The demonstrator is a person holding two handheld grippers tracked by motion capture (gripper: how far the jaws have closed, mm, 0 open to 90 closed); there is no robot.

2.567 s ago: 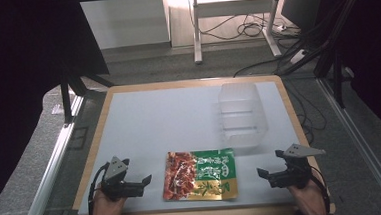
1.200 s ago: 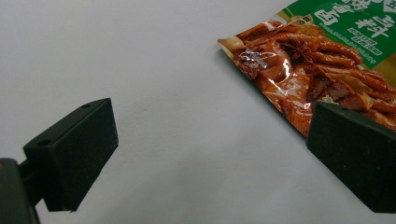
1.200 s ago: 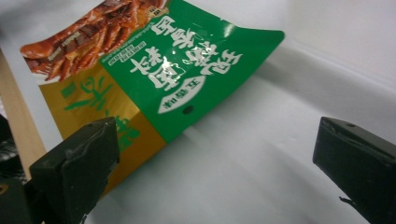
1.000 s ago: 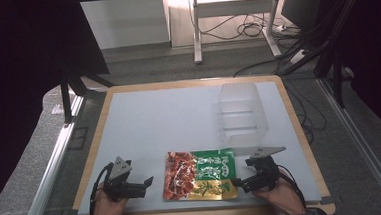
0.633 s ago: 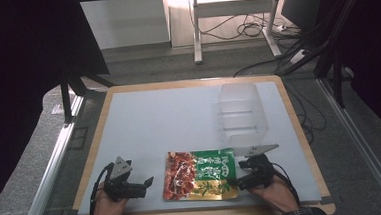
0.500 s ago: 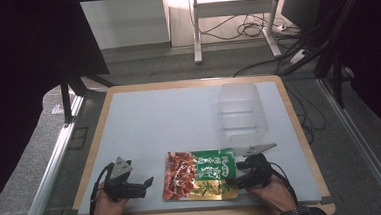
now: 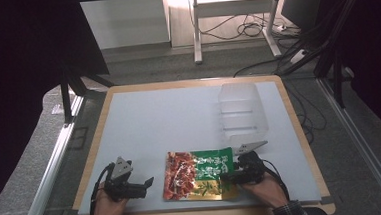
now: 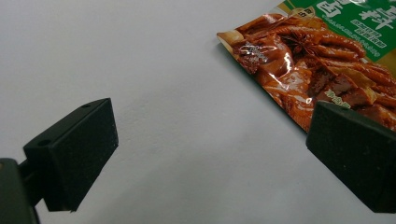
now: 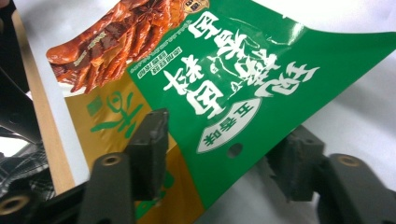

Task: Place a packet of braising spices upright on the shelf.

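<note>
The flat glossy foil snack pouch, printed red, green and gold [image 7: 198, 174], lies at the near edge of the white desk [image 7: 169, 119], between my two hands. My right gripper [image 7: 234, 173] sits at its right, green end; in the right gripper view the jaws have just been closing and now straddle that end of the pouch [image 9: 243, 93], one above the film and one below, with the hang-hole edge between them, but the pads do not press on it yet. My left gripper [image 7: 145, 184] rests just left of the pouch with its jaws wide apart on nothing. I judge the pouch light, thin, floppy and slick, so it will sag and may slide. The flat sealed margin at the green end is the best hold. The clear plastic box [image 7: 242, 109] stands farther off on the right.
</note>
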